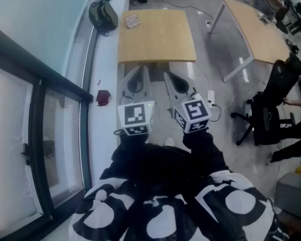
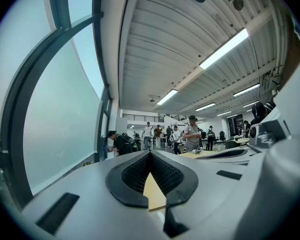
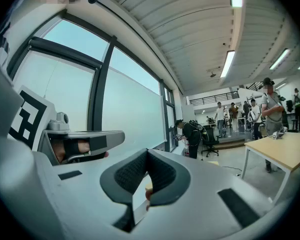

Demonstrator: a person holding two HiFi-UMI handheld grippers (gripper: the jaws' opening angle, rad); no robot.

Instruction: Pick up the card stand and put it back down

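Nearest, two black sleeves [image 1: 140,154] are seen, each ending in a cube with square markers. The left gripper [image 2: 150,155] and the right gripper [image 3: 147,151] are held level, side by side above the floor [image 1: 210,134]. Both pairs of jaws are pressed together at the tips, with nothing clamped between them. A small red object [image 1: 103,97] lies on the window ledge left of the left jaws. A white power strip [image 1: 211,97] lies on the floor right of the right jaws. A wooden table [image 1: 160,39] stands just ahead of both pairs of jaws. The card stand [image 1: 132,20] sits at its far left corner, well apart from the jaws and untouched; whether it is upright cannot be told. A backpack [image 1: 103,15] rests further left. A second table [image 1: 256,29] stands to the right. People [image 2: 192,134] are seen far ahead.
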